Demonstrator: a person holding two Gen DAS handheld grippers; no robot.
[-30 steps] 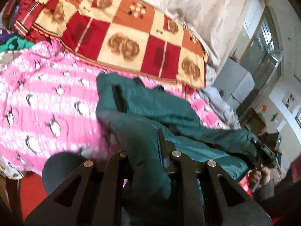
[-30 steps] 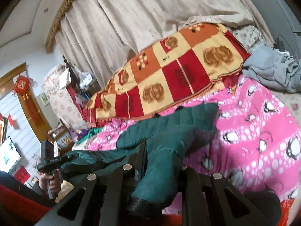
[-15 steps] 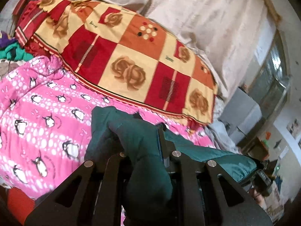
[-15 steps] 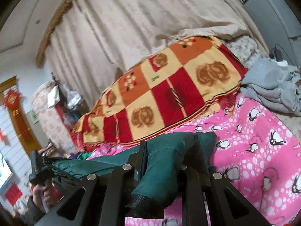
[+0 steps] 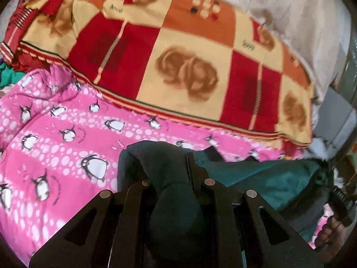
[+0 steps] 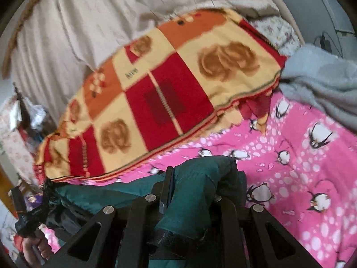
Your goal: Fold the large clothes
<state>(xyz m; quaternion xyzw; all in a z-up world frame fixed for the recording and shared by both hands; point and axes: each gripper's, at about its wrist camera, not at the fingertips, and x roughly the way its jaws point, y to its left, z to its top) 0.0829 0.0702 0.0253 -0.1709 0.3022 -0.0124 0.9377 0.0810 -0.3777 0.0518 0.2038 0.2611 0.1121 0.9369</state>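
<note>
A dark green padded jacket hangs stretched between both grippers, low over a bed with a pink penguin-print cover. My left gripper is shut on a bunched corner of the jacket, which bulges out between its fingers. In the right wrist view the same jacket runs off to the left, and my right gripper is shut on its other corner, a dark cuff hanging below the jaws. Each view shows the other gripper and a hand at the jacket's far end.
A red, orange and cream checked blanket lies across the back of the bed against a beige curtain. A grey garment is heaped at the bed's right side. Cluttered furniture stands at the left.
Both grippers have carried the jacket forward over the bed toward the checked blanket, which now looms larger. The jacket sits lower in both views. Both grips look unchanged.
</note>
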